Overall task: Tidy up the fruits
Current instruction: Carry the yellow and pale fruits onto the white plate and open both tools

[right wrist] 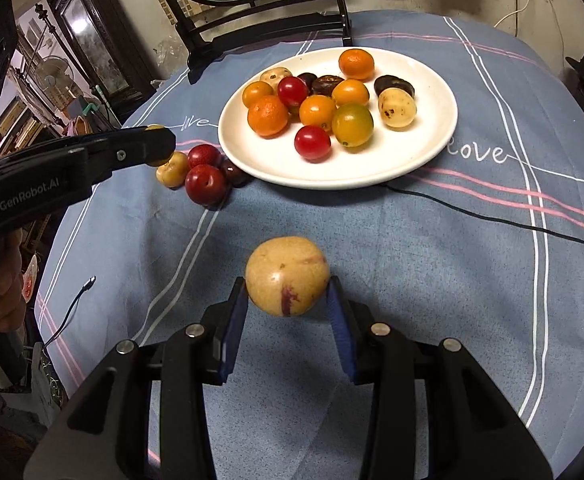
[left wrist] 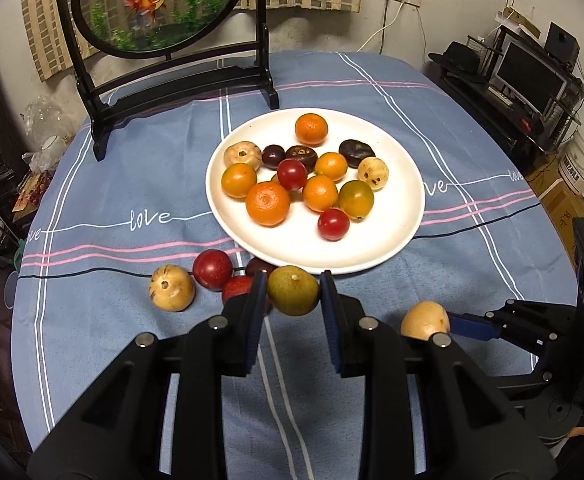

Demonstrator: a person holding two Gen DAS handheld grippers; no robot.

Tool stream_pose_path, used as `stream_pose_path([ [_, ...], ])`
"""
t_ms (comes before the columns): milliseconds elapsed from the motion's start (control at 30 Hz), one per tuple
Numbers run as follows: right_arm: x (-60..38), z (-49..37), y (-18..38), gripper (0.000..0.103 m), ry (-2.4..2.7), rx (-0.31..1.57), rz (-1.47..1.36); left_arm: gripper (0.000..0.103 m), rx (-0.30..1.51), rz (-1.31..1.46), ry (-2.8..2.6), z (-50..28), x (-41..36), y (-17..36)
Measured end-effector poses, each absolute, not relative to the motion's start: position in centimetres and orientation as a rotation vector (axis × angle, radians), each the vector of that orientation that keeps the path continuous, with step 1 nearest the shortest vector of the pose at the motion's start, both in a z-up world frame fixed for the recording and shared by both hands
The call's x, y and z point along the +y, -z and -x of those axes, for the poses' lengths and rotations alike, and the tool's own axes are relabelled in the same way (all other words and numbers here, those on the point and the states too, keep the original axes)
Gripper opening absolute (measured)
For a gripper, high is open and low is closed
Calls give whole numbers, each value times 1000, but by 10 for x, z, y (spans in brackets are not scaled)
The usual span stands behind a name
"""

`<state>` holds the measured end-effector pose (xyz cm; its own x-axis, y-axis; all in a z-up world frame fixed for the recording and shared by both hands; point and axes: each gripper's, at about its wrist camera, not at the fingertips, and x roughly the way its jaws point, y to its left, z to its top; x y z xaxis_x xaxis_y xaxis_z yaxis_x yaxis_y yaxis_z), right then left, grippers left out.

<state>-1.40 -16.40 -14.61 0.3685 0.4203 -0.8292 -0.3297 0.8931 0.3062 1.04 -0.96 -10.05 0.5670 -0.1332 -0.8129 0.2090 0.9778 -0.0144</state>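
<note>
A white plate (left wrist: pixel 392 216) on the blue cloth carries several oranges, red, dark and pale fruits. My left gripper (left wrist: pixel 292 290) is shut on a greenish-yellow fruit (left wrist: pixel 293 290), held above the cloth just short of the plate's near rim. My right gripper (right wrist: pixel 288 282) is shut on a pale tan fruit (right wrist: pixel 287 275) with a red streak, lifted over the cloth in front of the plate (right wrist: pixel 424 148). In the left wrist view that tan fruit (left wrist: pixel 425 320) shows at lower right. On the cloth left of the plate lie red fruits (left wrist: pixel 212 269), a dark one and a tan fruit (left wrist: pixel 171 287).
A black wooden stand (left wrist: pixel 180 92) with a round goldfish panel rises behind the plate. A thin black cable (right wrist: pixel 492 220) crosses the cloth on the right. The table's edge drops to cluttered floor on the left; a hand (right wrist: pixel 6 280) holds the left gripper's handle.
</note>
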Motion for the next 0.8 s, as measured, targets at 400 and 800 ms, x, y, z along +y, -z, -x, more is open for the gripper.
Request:
stream_pose_path([
  [400,-167,-10,125,41,-520,1036,-124,27,920,-83,197,-28,-14,88],
  [800,-186,-44,80,41,-488,904,-117,27,847,-8,143,-52,16,58],
])
